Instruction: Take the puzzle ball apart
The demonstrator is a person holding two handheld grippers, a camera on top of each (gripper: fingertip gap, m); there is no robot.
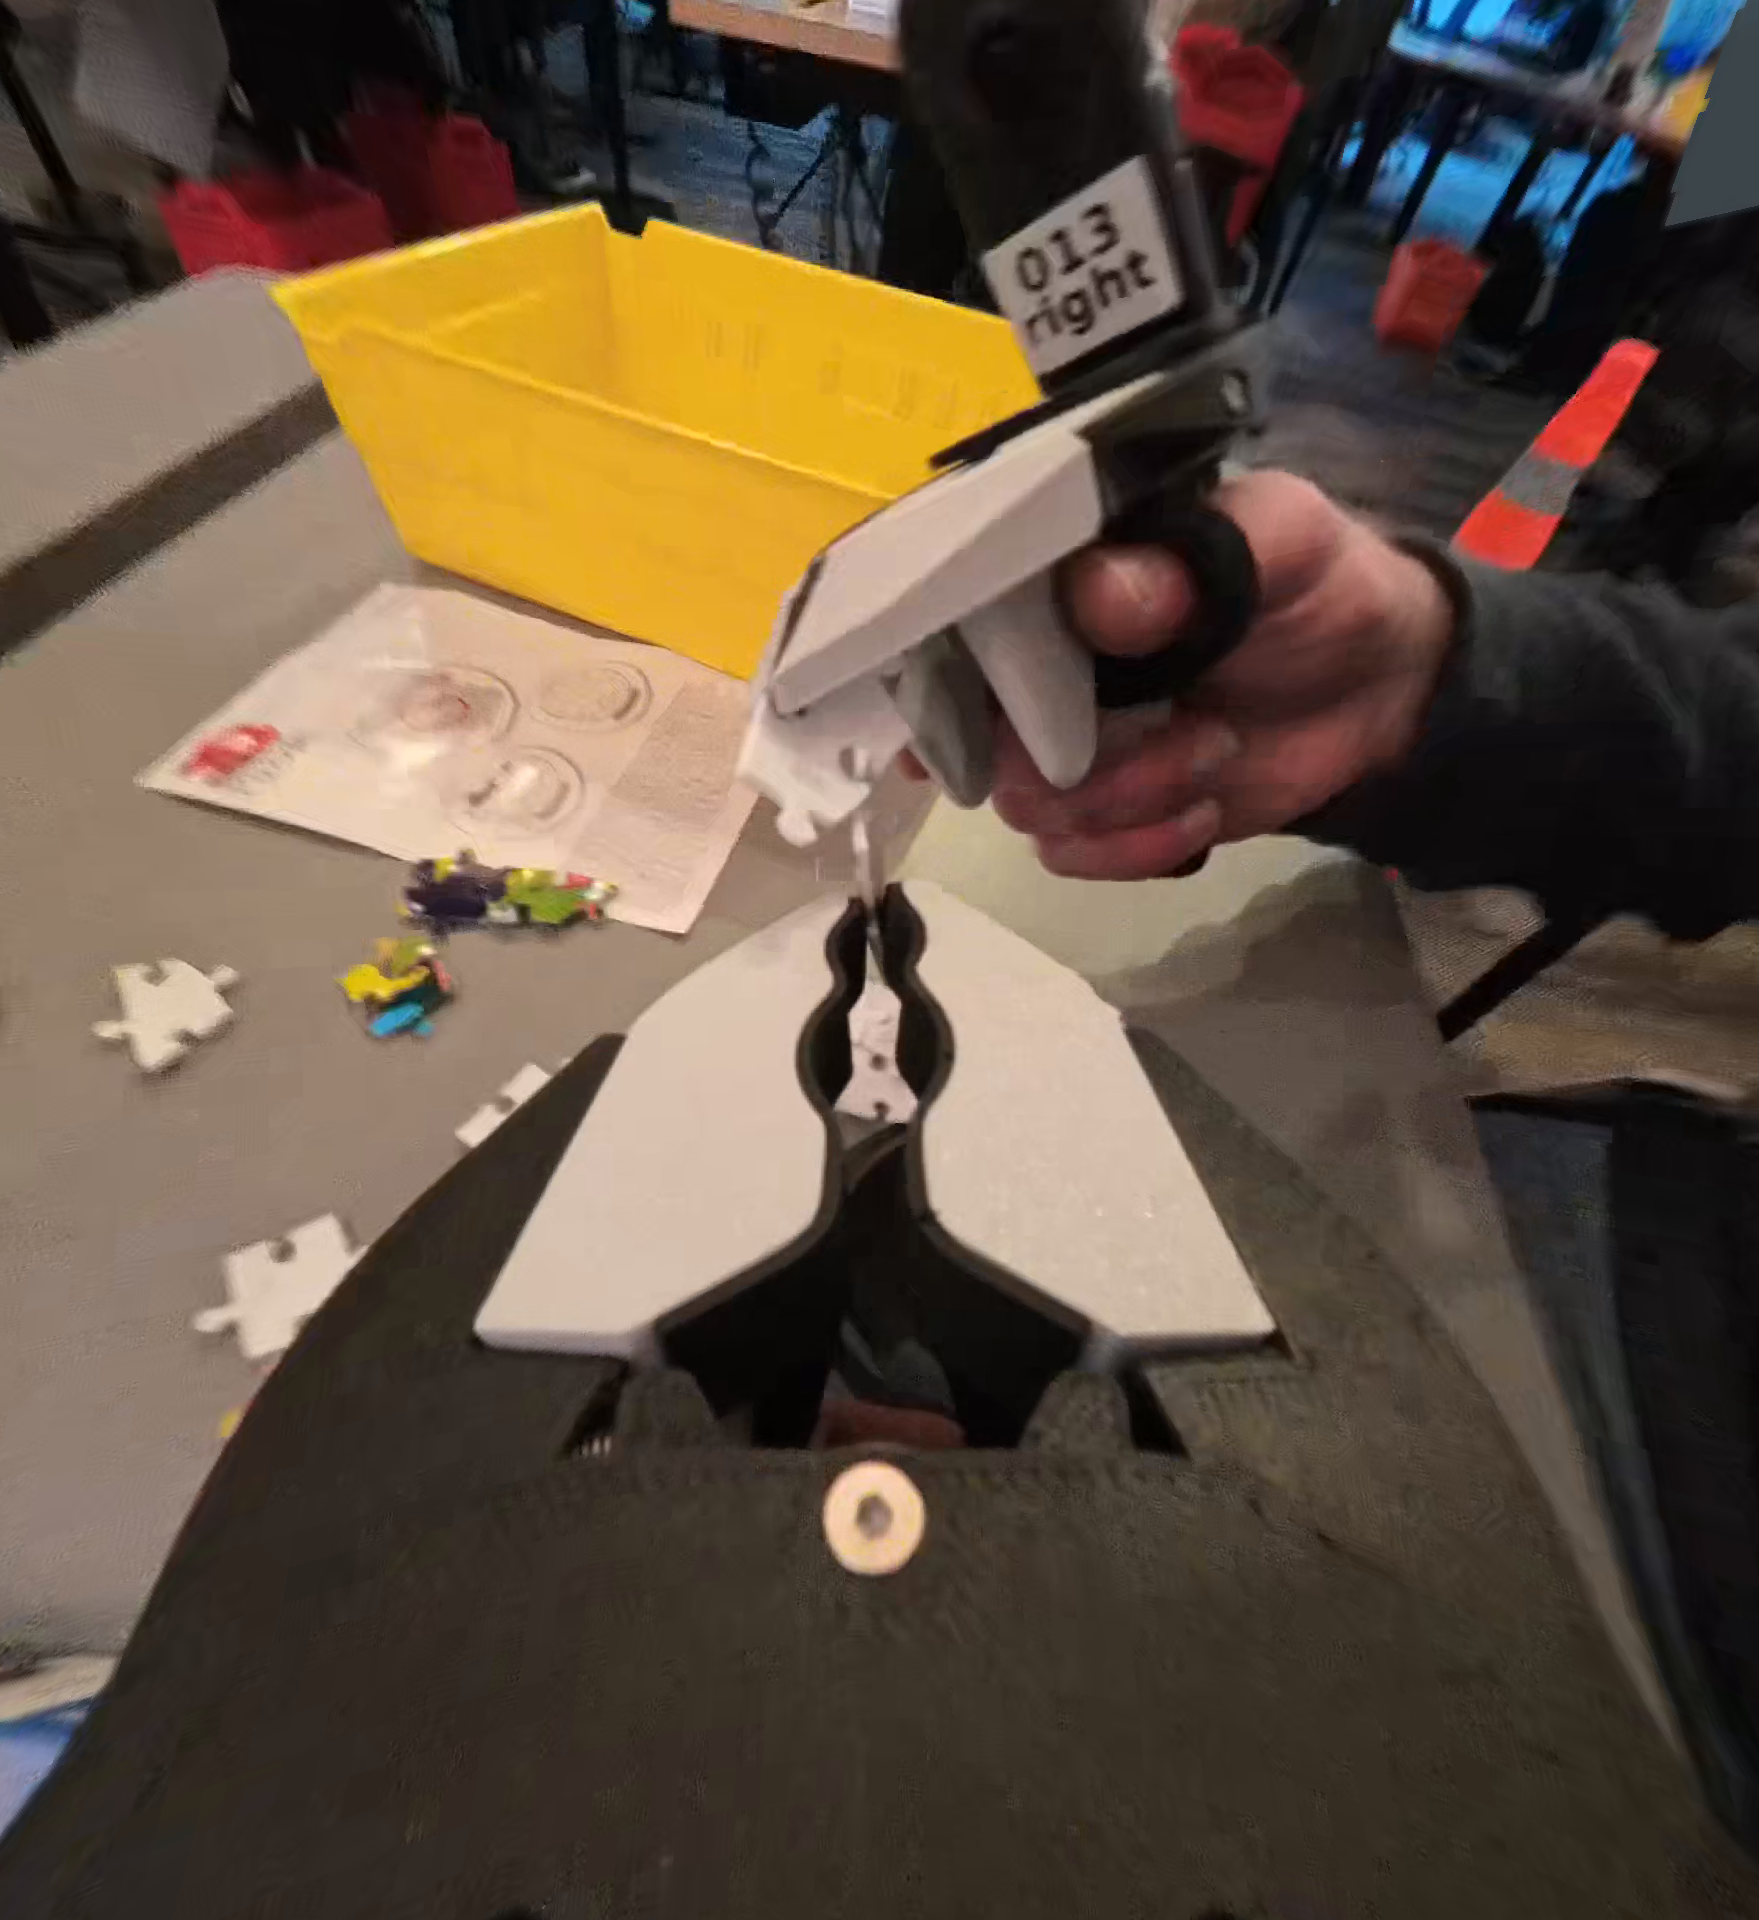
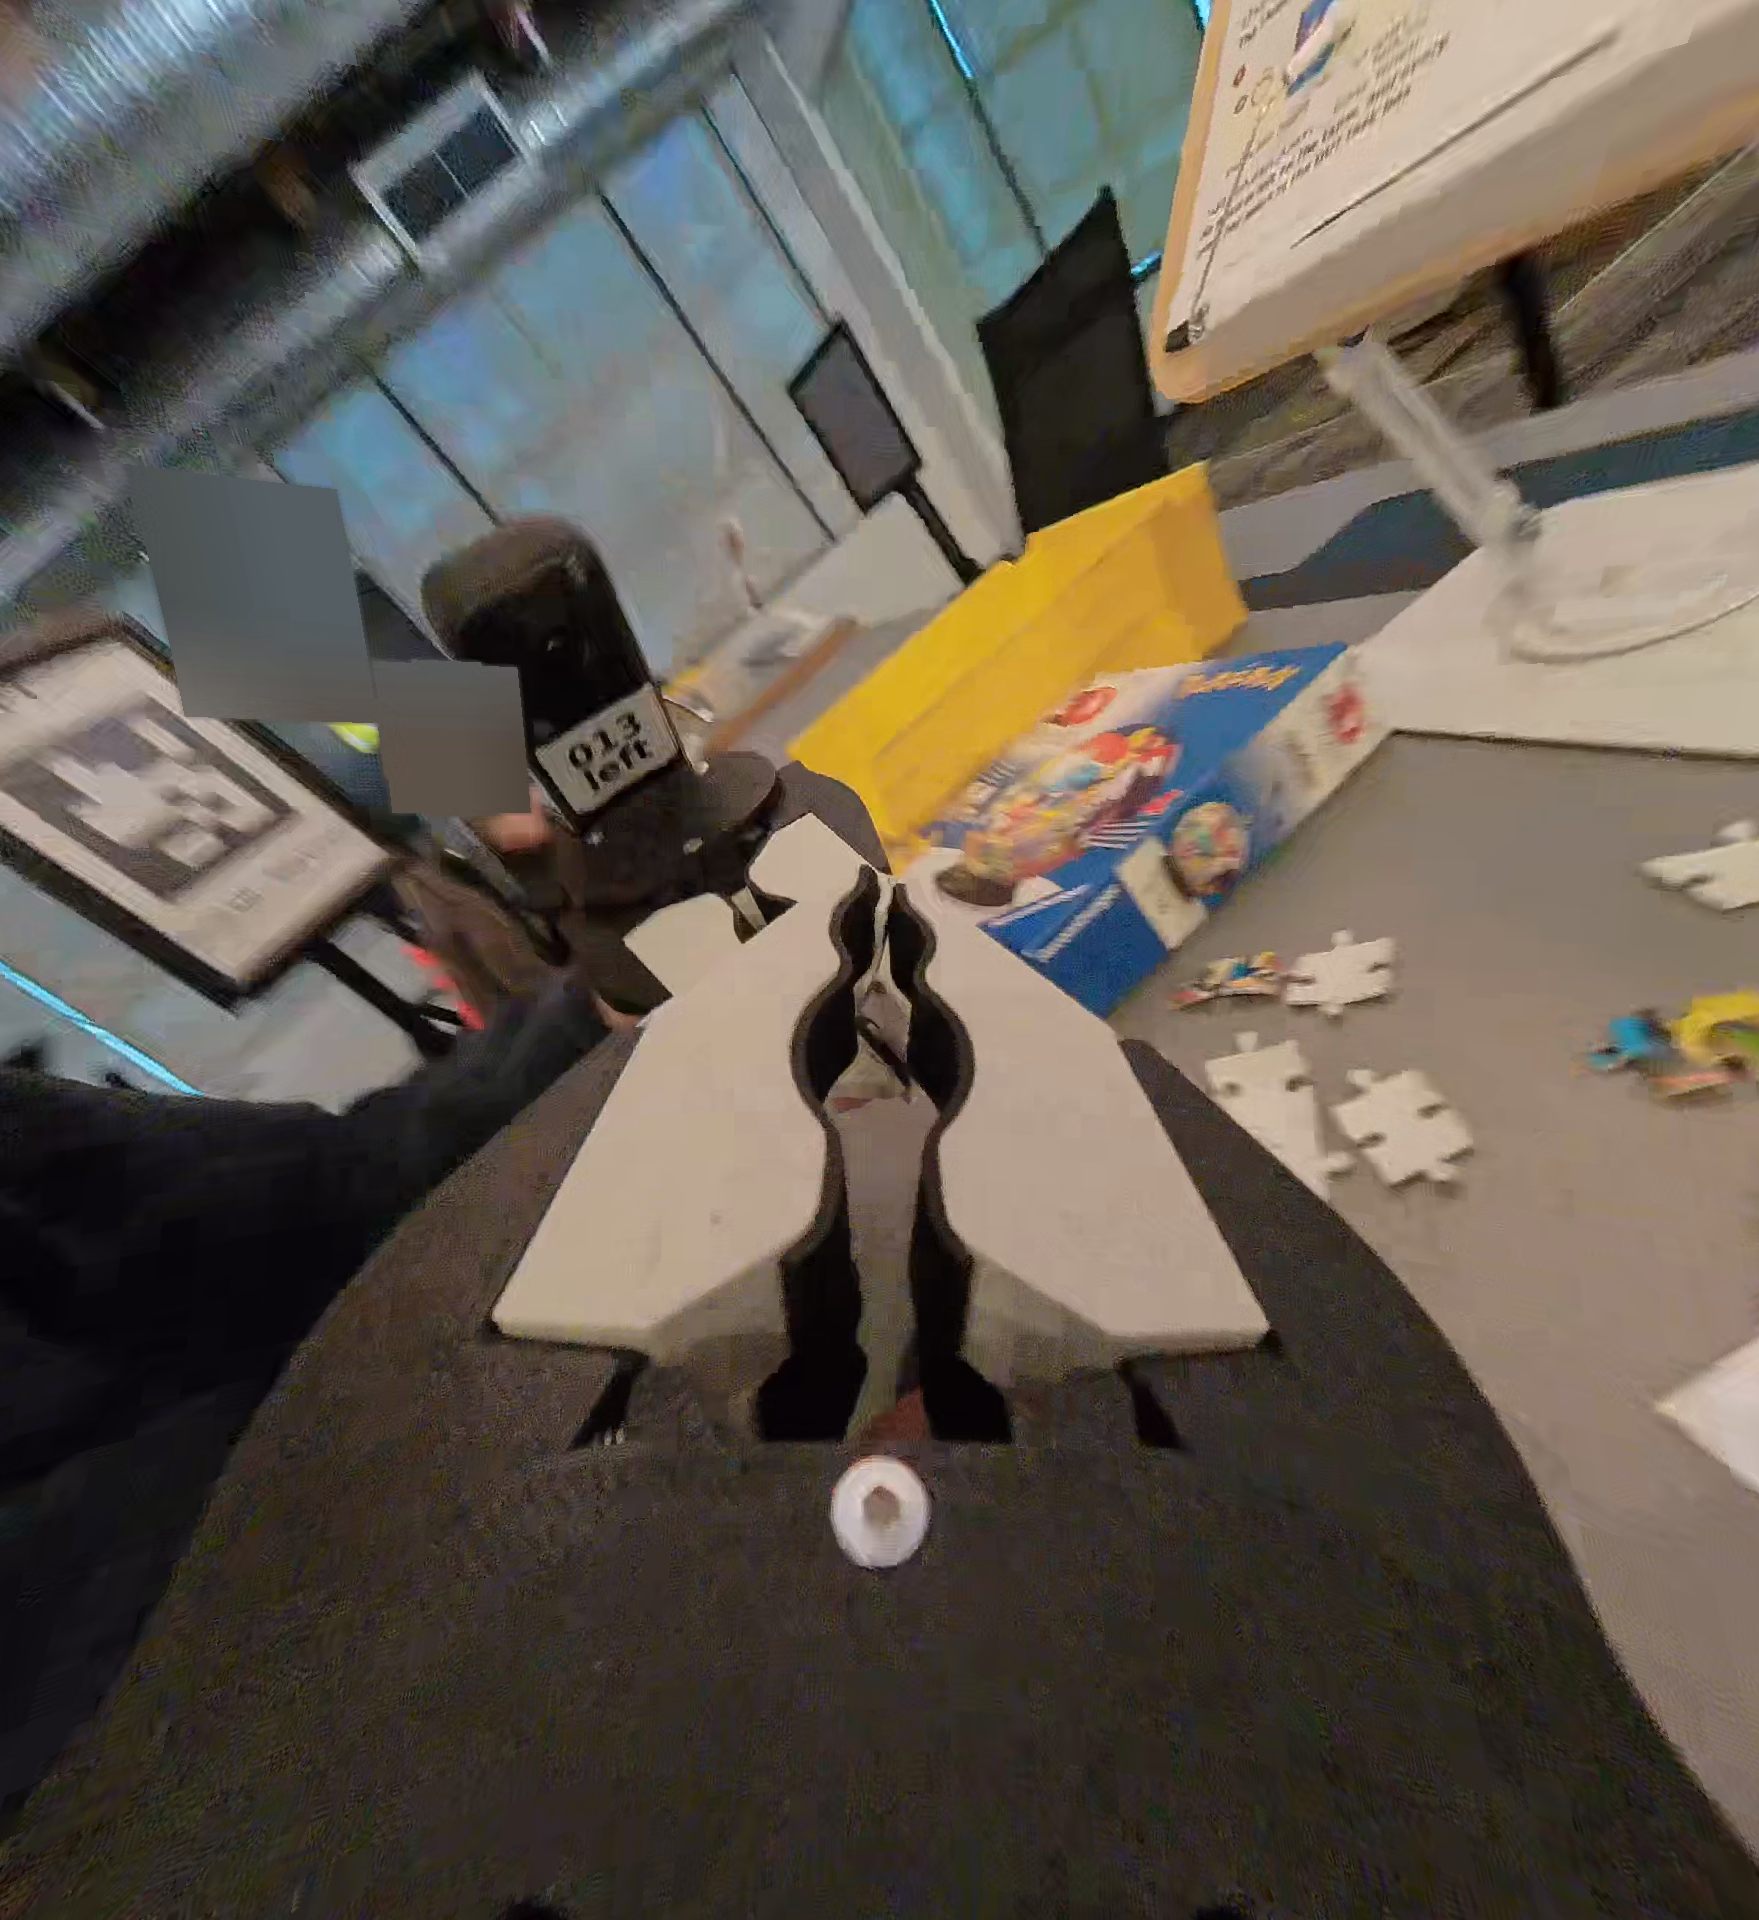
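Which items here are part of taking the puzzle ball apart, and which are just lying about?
Part of the job:
- left gripper, right gripper, both clamped on joined white pieces
- loose pieces on the table

Lying about:
- yellow bin
- printed sheet
- puzzle box
- orange cone

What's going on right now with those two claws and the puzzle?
Left claw and right claw both shut on one joined white puzzle fragment, held above the table. Loose pieces lie scattered below. Yellow bin behind; nothing blocking.
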